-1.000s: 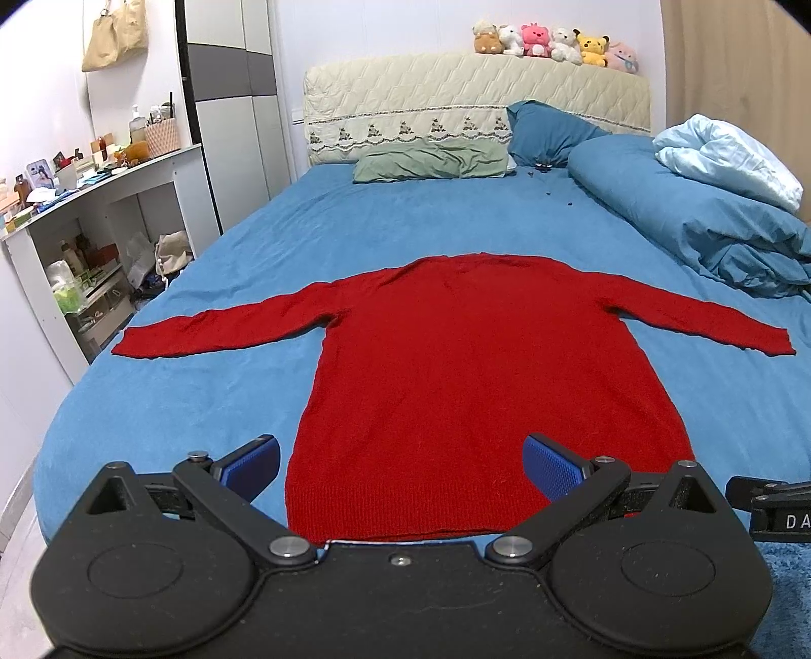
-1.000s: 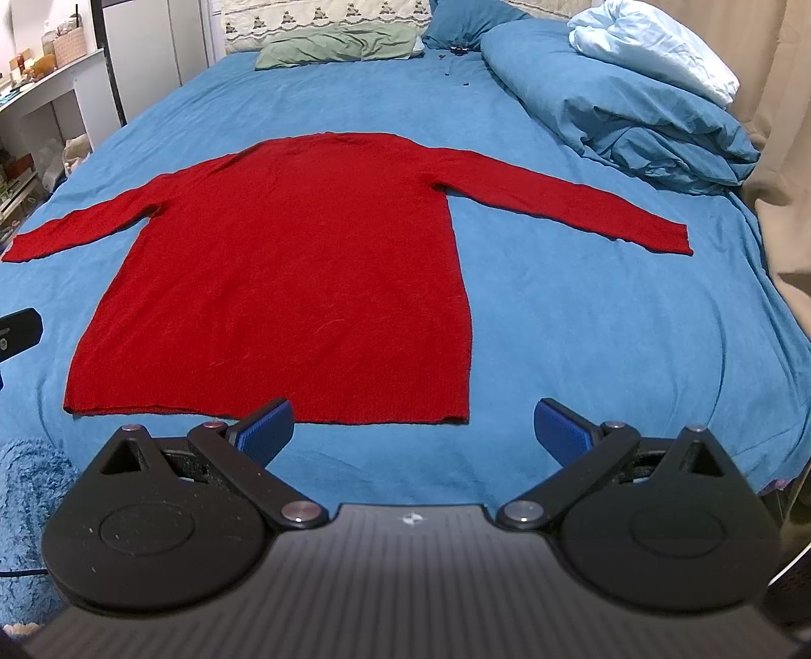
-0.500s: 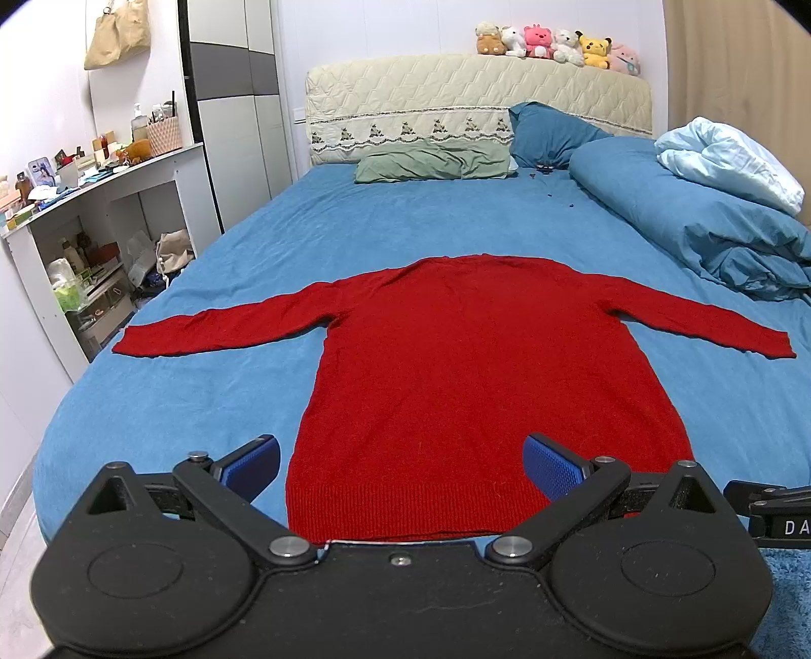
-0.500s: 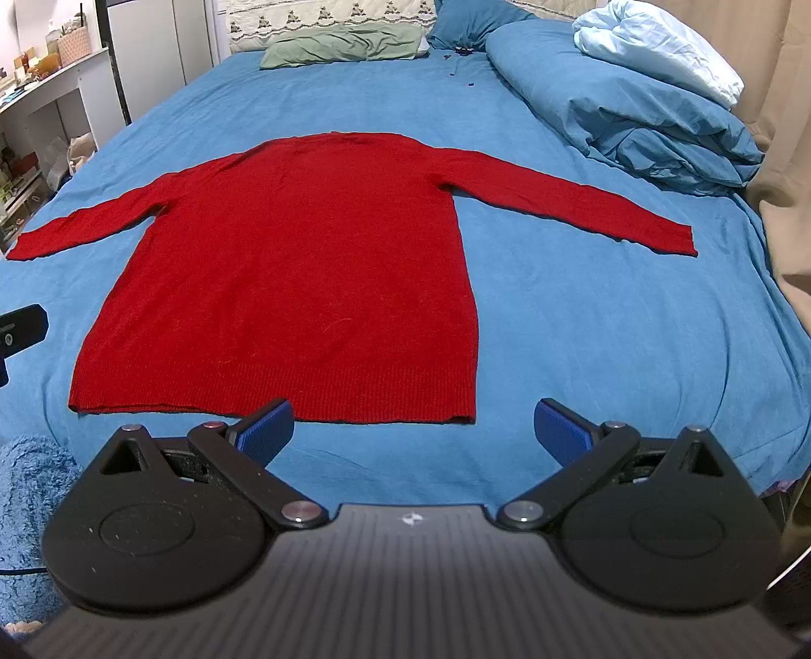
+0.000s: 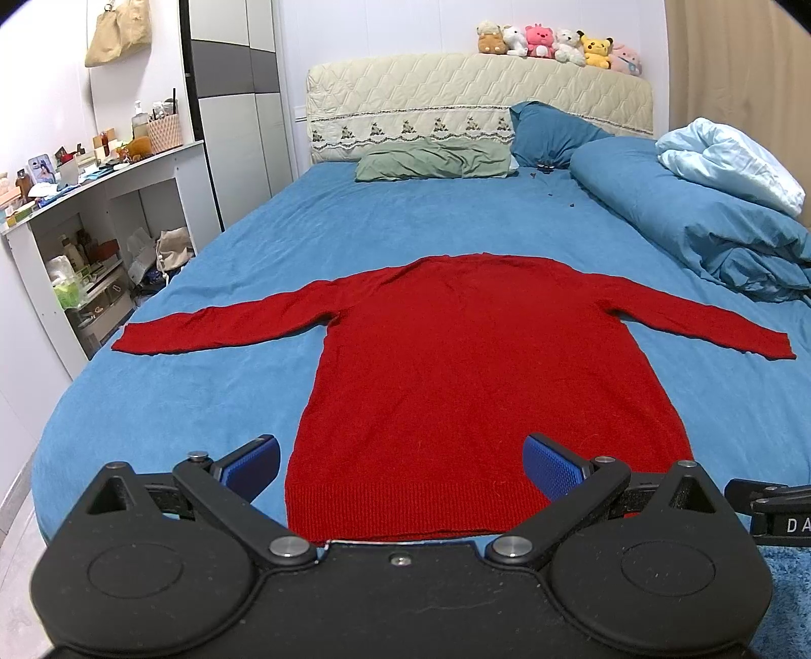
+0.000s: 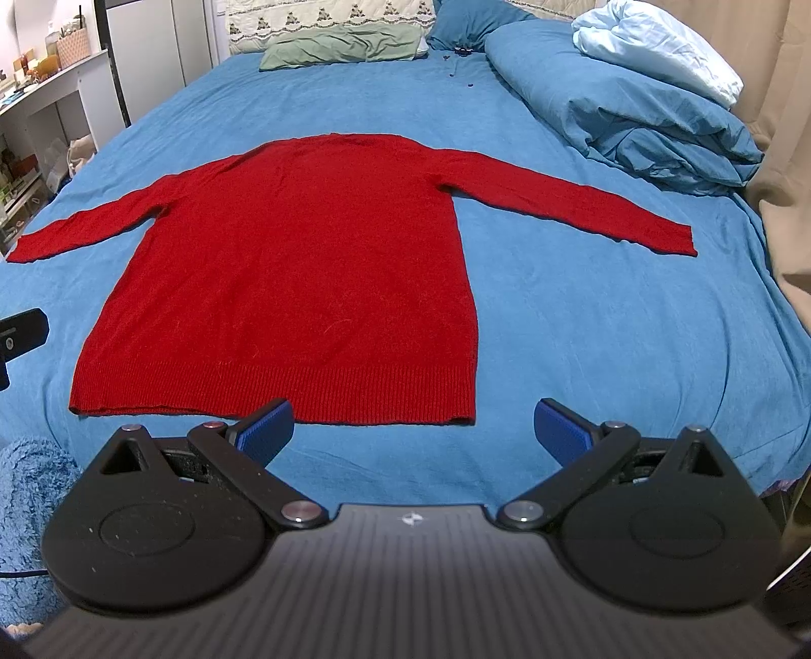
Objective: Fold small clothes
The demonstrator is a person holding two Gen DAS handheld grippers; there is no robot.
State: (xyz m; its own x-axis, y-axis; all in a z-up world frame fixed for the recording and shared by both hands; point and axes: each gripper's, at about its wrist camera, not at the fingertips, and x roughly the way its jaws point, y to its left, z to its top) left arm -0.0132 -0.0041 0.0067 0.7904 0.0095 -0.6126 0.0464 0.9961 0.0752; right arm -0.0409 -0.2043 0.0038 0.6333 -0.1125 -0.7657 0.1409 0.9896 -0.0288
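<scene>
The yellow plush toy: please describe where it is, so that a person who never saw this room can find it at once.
Look at the cream quilted headboard at the far end of the bed. A row of plush toys sits along its top edge. The yellow plush toy is second from the right, the only yellow one, between a white toy and a pink one.

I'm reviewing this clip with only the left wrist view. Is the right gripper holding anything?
Observer: No. The right gripper is open, with only the blue sheet between its fingers.
Operator: The left gripper hides the sweater's right hem corner from me. Is it lying flat?
Observer: Yes. That corner of the red sweater lies flat and unfolded on the sheet, just ahead of the right gripper's fingertips, untouched.
</scene>
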